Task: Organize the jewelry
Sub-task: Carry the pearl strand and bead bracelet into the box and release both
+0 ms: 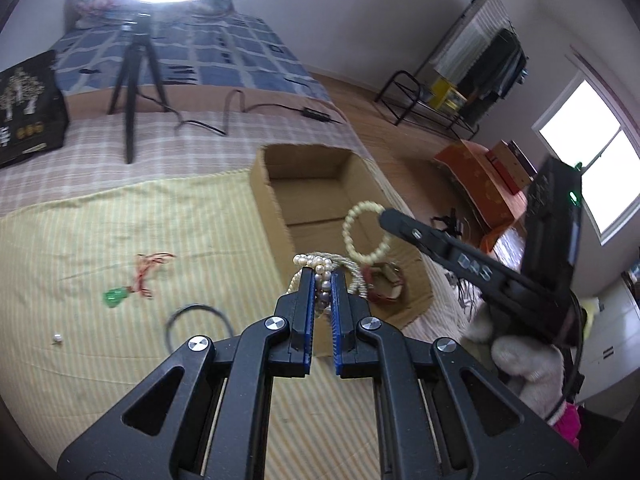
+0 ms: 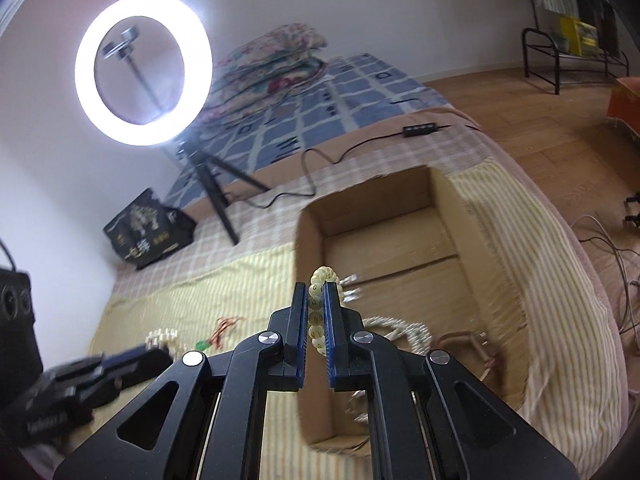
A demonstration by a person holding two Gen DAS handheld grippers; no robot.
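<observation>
Over a cardboard box (image 1: 280,208) on a bed, two grippers carry jewelry.

Left gripper (image 1: 321,280) has its fingers clamped on a pearl necklace (image 1: 320,266); right gripper (image 2: 316,300) pinches a cream bead bracelet (image 2: 317,312), both poised above the box (apparently for dropping in). Beyond, a green pendant (image 1: 114,297) waits on the striped yellow cloth (image 1: 100,232); farther off, a ring light (image 2: 143,69) and window (image 1: 592,152).

Pendant (image 1: 116,297) lies on the bed left of the cardboard box (image 1: 276,216).
</observation>
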